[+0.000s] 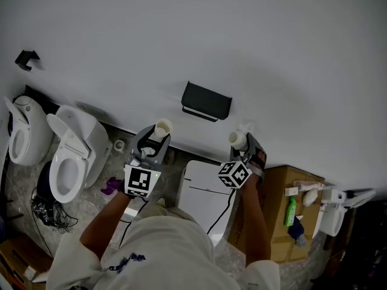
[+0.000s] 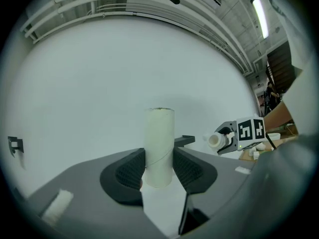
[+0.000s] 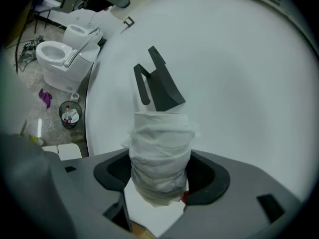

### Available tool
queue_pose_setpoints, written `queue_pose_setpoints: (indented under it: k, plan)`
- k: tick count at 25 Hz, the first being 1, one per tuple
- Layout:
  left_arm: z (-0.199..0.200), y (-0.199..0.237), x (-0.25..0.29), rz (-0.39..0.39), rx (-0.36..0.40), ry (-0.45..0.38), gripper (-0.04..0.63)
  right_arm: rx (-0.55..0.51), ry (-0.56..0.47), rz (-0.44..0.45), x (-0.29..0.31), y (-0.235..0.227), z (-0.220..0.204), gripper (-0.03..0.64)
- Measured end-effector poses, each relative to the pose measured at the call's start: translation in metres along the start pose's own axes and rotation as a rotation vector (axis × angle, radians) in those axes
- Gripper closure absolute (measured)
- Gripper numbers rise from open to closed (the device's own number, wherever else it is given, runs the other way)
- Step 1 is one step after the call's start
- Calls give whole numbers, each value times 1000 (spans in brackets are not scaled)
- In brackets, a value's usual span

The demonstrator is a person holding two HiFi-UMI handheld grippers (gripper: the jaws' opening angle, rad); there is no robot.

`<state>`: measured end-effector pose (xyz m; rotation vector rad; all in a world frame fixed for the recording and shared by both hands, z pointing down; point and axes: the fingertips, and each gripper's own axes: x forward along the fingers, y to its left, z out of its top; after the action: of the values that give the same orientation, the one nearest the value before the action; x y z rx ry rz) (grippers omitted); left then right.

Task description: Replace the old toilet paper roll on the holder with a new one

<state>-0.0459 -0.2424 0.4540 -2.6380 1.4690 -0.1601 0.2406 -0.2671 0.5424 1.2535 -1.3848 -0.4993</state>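
Black wall holder [image 1: 206, 101] looks empty; left tongs [image 2: 159, 169] grip bare cardboard tube [image 2: 159, 133], right tongs [image 3: 160, 177] grip unmounted white paper roll [image 3: 160, 143].

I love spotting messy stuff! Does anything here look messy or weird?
Yes. The paper roll in the right gripper looks rumpled: its layers are wound loose and crooked, with edges sticking out. Also, something purple lies on the floor beside a white toilet.
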Motion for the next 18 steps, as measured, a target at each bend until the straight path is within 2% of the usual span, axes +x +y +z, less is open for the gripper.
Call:
queue_pose_setpoints:
  k: [3,11,15,18]
  plan:
    - [-2,1,-2,-4,4,-1,417,-42,27,-13,14,-4,2,307]
    - [-6,-5,-15,10,1,14,417,-99,9,-14,38,4,25,307]
    - [-4,-12,-19,4,-36,5,418,-146,40,-8,44,8,22,307]
    - [-2,-10,-24,3,-30,7,417,-175,46,-16,47,14,33,307]
